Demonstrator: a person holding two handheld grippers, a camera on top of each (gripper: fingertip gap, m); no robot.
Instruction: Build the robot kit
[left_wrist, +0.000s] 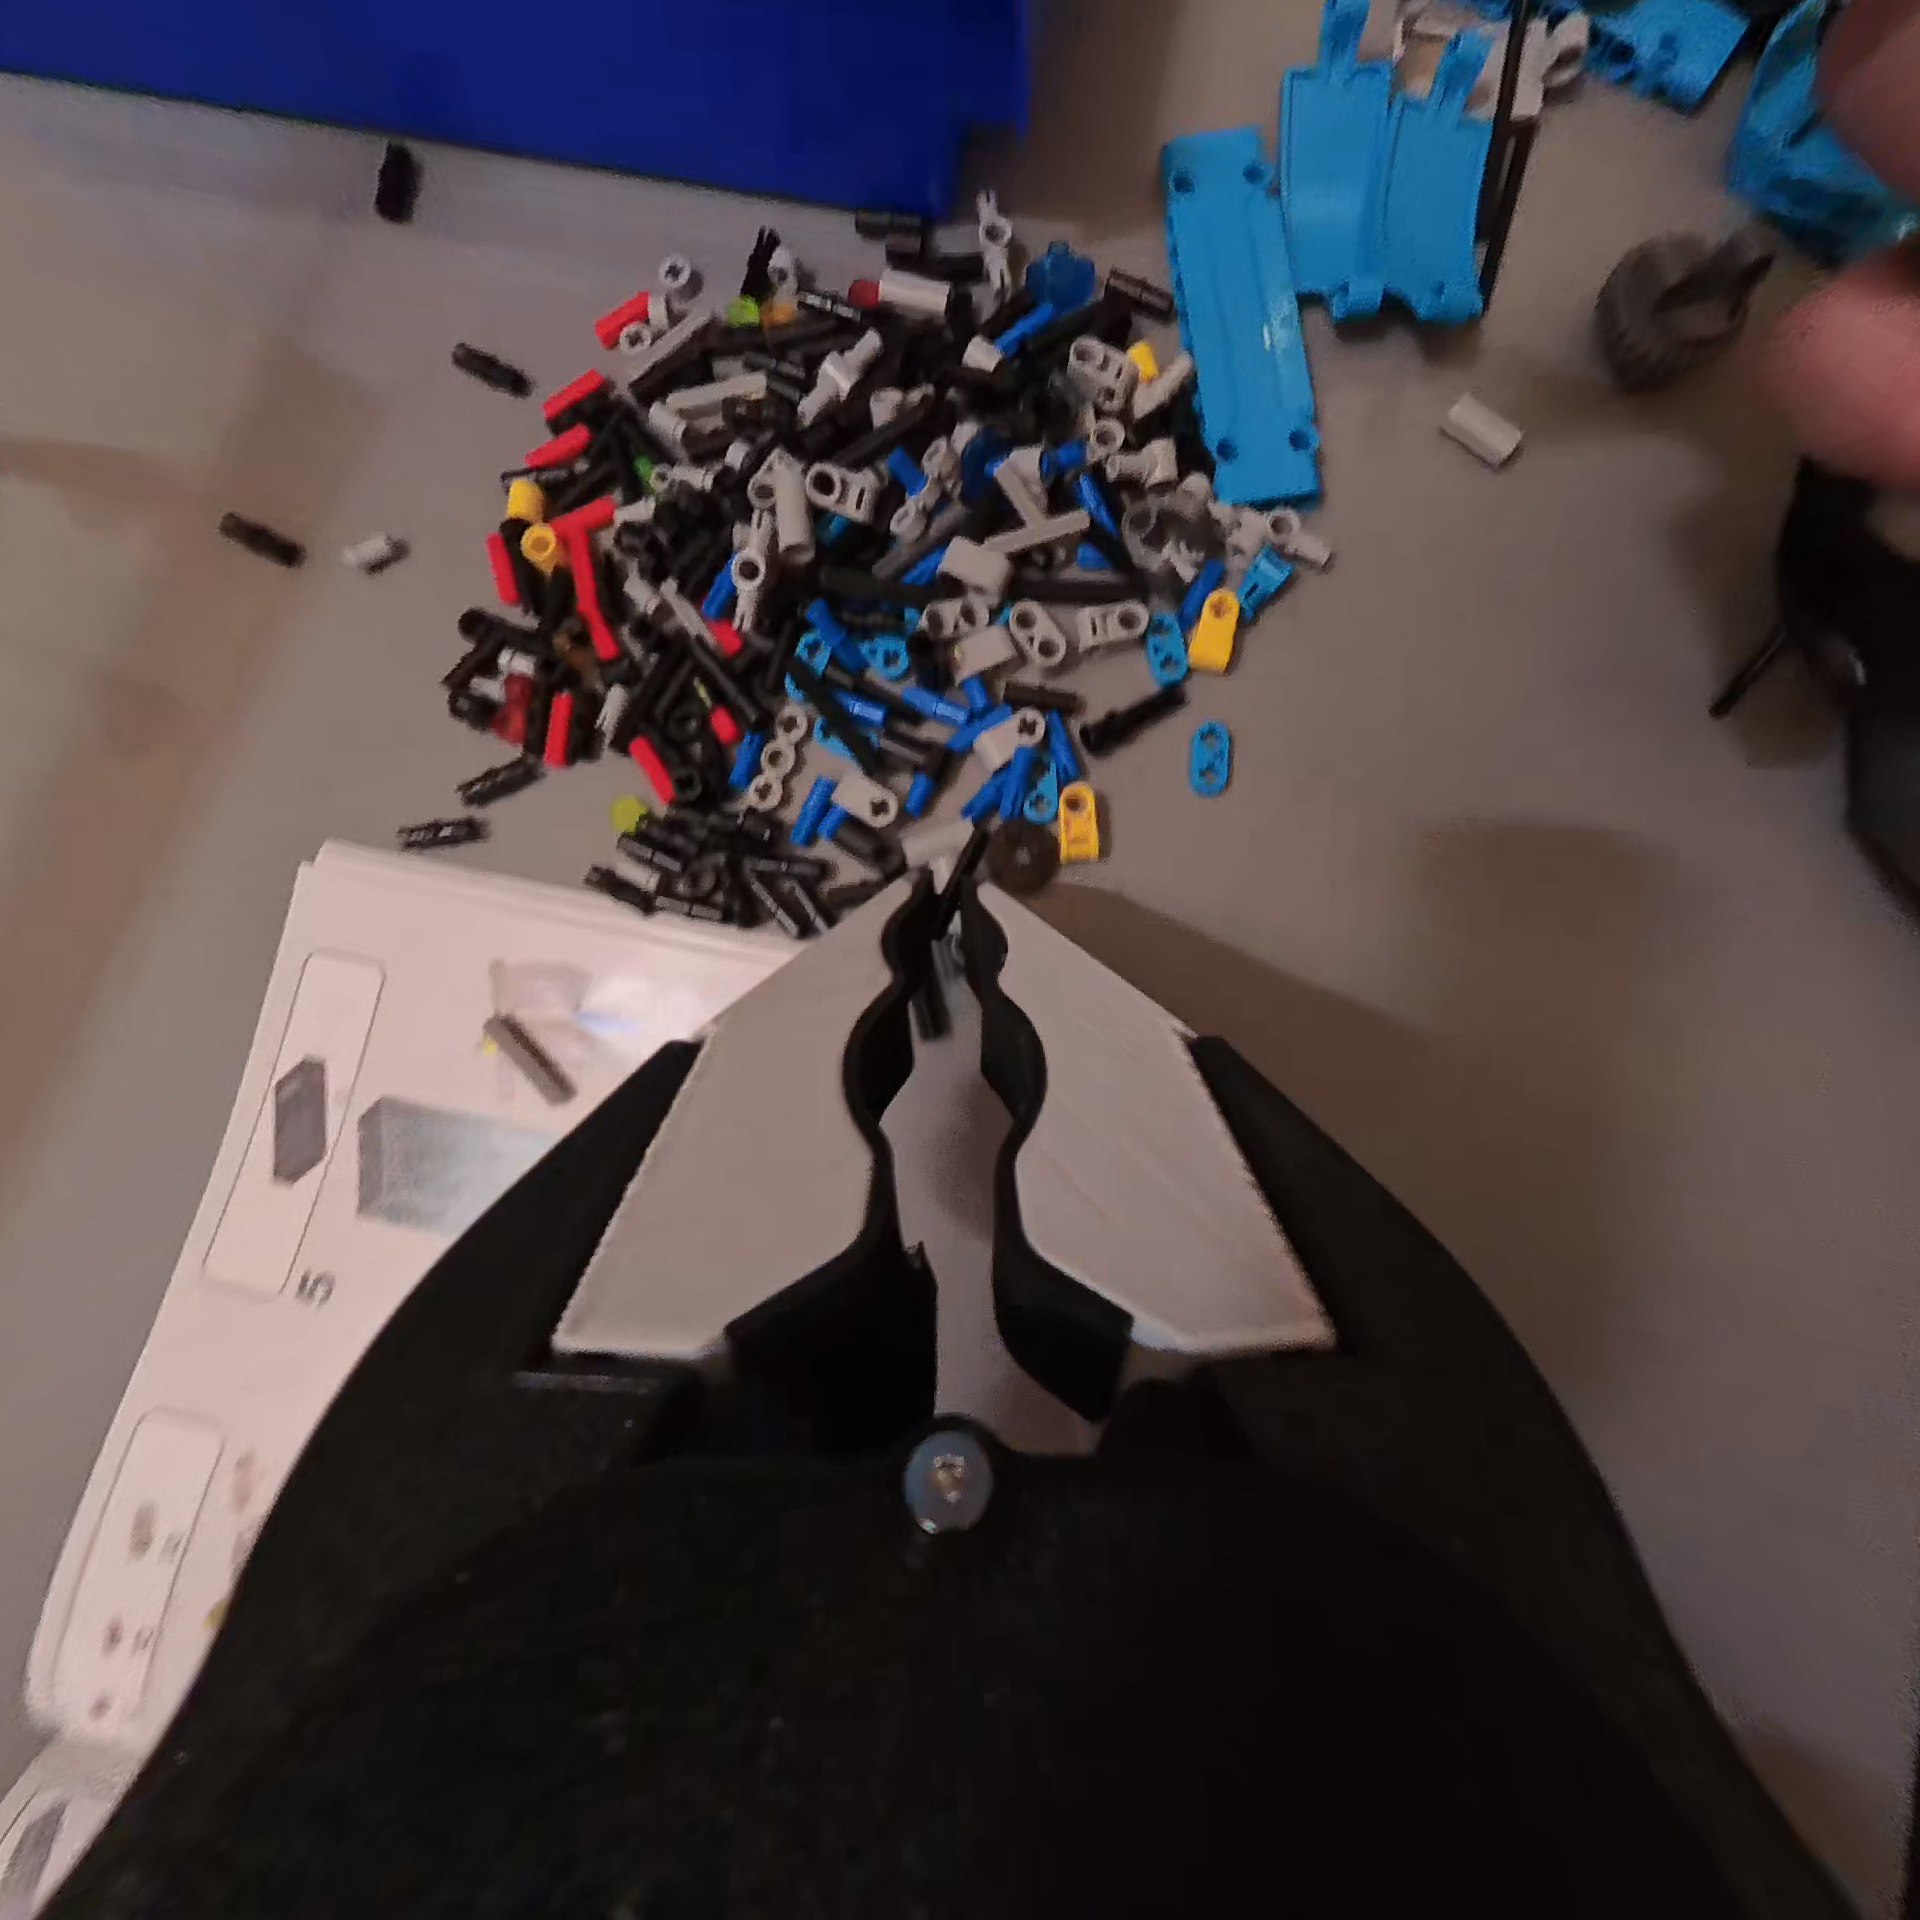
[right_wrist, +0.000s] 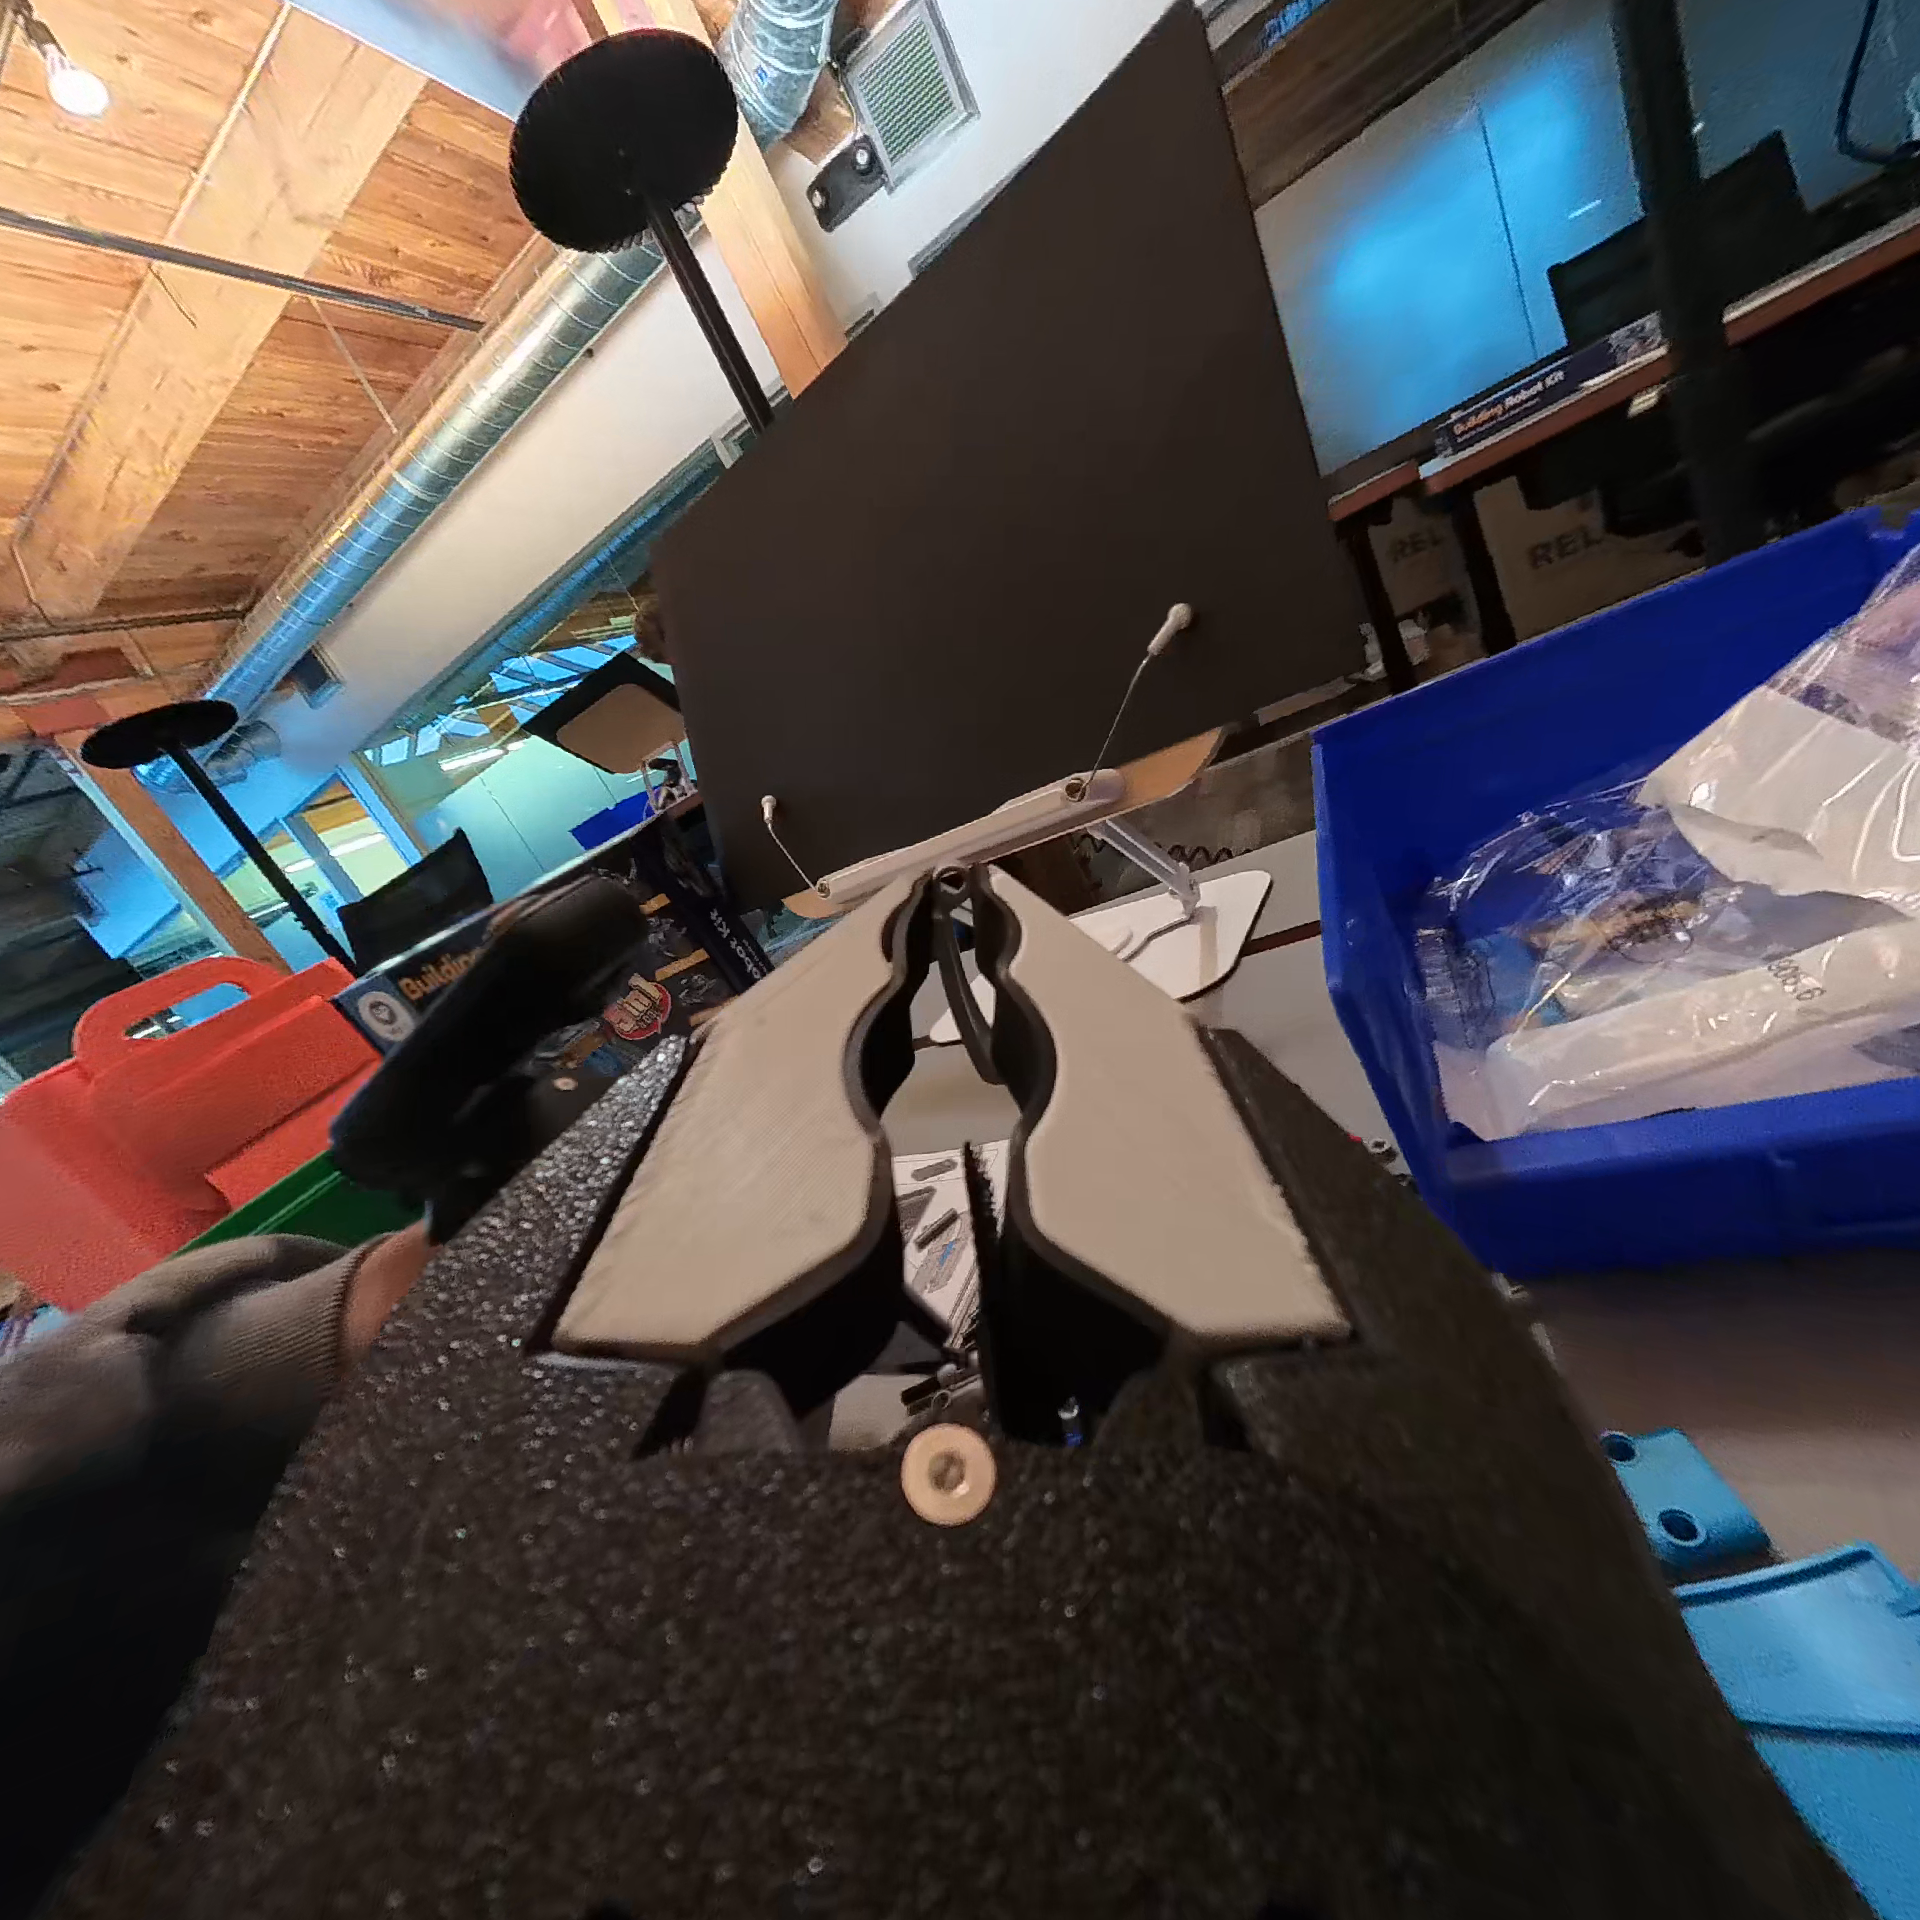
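Observation:
In the left wrist view my left gripper (left_wrist: 943, 894) is shut, with a small black pin (left_wrist: 932, 1003) pinched between its fingers. Its tips sit at the near edge of a pile of small building-toy pieces (left_wrist: 862, 561) in black, grey, blue, red and yellow on a grey table. In the right wrist view my right gripper (right_wrist: 951, 891) points up off the table and is shut on a thin dark curved piece (right_wrist: 961, 966) with a ring end. A person's sleeve (right_wrist: 156, 1351) and a blurred black gripper body (right_wrist: 488, 1039) show to its left.
An open instruction booklet (left_wrist: 416, 1039) lies left of my left gripper. Light blue panels (left_wrist: 1247, 332) and a grey gear (left_wrist: 1673, 312) lie beyond the pile, near a hand (left_wrist: 1860, 364). A blue bin (right_wrist: 1558, 1174) holds plastic bags. A black board (right_wrist: 987, 520) and an orange caddy (right_wrist: 208, 1091) stand behind.

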